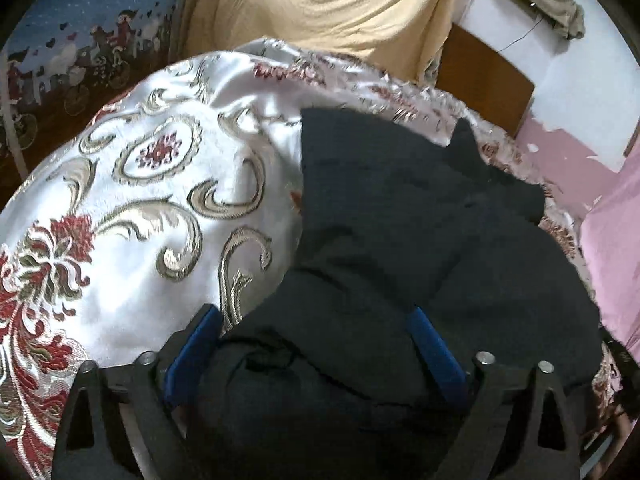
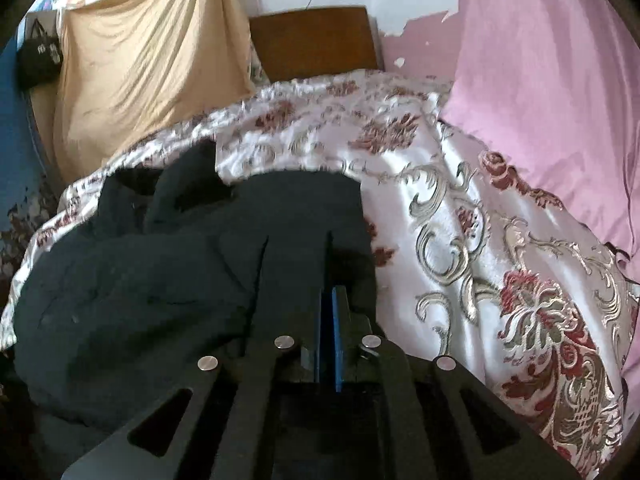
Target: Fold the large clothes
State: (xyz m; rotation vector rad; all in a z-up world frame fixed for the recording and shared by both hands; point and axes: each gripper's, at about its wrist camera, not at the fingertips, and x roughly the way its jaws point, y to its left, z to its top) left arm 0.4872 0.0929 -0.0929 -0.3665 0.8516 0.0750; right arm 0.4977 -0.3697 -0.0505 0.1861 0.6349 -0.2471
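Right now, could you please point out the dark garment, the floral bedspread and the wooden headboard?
dark garment (image 1: 400, 208): left wrist view, its middle.
floral bedspread (image 2: 460, 216): right wrist view, bare satin.
wooden headboard (image 2: 316, 40): right wrist view, panel centre.

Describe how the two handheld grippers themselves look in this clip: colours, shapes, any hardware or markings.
Both look alike. The left gripper has matte black linkage arms with triangular cut-outs, round silver pivot pins, and blue fingers. The right gripper shows the same black arms with slotted cut-outs, four silver pins, and blue fingers. No cables, labels, sleeves or hands are visible.

A floral bedspread (image 1: 160, 200), a yellow cloth (image 2: 140, 64), a pink pillow (image 2: 560, 100).
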